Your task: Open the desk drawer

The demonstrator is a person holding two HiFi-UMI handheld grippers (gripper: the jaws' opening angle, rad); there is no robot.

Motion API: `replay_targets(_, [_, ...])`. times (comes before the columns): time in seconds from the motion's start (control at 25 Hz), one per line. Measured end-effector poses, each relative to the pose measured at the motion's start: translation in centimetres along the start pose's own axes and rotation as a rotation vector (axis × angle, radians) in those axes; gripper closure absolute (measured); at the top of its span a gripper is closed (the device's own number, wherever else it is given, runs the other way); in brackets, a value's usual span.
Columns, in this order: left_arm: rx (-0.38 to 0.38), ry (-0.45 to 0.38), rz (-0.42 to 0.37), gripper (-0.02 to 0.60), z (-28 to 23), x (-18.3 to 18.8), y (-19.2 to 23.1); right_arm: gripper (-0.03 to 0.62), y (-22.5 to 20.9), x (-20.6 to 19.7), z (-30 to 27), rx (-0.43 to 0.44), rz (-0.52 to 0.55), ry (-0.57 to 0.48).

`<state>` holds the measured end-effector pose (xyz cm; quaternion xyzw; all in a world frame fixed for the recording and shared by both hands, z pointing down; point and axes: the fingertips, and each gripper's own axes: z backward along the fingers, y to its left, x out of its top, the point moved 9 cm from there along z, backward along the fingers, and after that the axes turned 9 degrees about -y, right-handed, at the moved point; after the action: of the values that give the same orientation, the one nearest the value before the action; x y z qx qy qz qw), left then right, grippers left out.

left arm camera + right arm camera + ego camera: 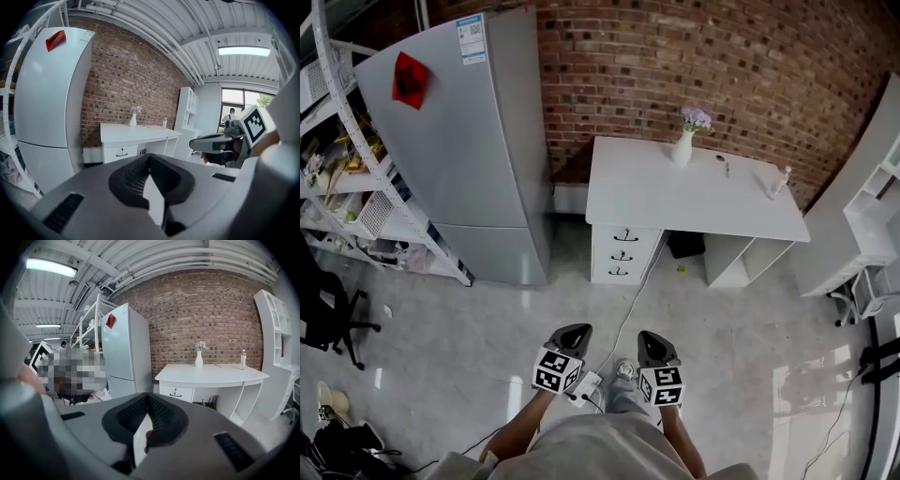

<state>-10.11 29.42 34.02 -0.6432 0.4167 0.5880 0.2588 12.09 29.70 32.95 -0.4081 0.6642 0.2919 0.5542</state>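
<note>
Drawers (623,251) stand well ahead of both claws, under the desk (694,192). Left gripper (576,330) and right gripper (648,337) are pinched together, empty, probably because nothing is within reach yet.

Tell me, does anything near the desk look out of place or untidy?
A white cable lies loose across the floor, from the desk toward the person's shoe, in the walking path. The vase stands upright; the drawers look shut.
</note>
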Motion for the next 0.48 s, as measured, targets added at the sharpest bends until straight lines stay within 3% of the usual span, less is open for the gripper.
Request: replay_targets(0.48, [0.093, 0.039, 0.039, 0.571, -12.8, 3.1, 2.3, 0.577, -11.8, 2.9, -8.8, 0.074, -0.018, 0.043])
